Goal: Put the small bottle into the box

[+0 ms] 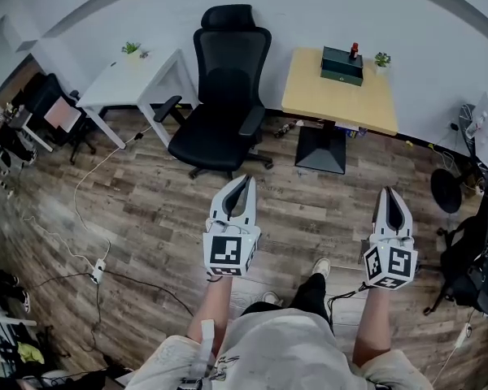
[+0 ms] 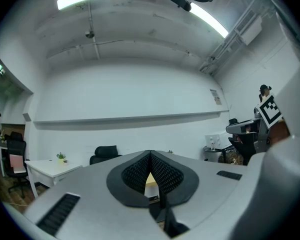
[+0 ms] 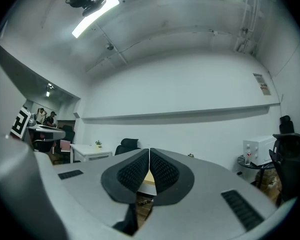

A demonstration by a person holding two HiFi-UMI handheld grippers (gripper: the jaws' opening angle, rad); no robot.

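Observation:
A small bottle (image 1: 354,51) with a red cap stands on or just behind a dark green box (image 1: 342,65) at the back of a light wooden table (image 1: 342,100), far ahead of me. My left gripper (image 1: 246,179) is held over the floor at mid-frame, its jaws shut and empty. My right gripper (image 1: 388,192) is held level with it to the right, also shut with nothing in it. In the left gripper view the gripper (image 2: 150,156) shows its black pads meeting at the tip. The right gripper view shows that gripper (image 3: 149,154) the same way.
A black office chair (image 1: 220,96) stands between me and the back wall, left of the wooden table. A white desk (image 1: 138,75) with a small plant (image 1: 131,48) is further left. Another plant (image 1: 381,58) sits beside the box. Cables and a power strip (image 1: 98,270) lie on the wood floor.

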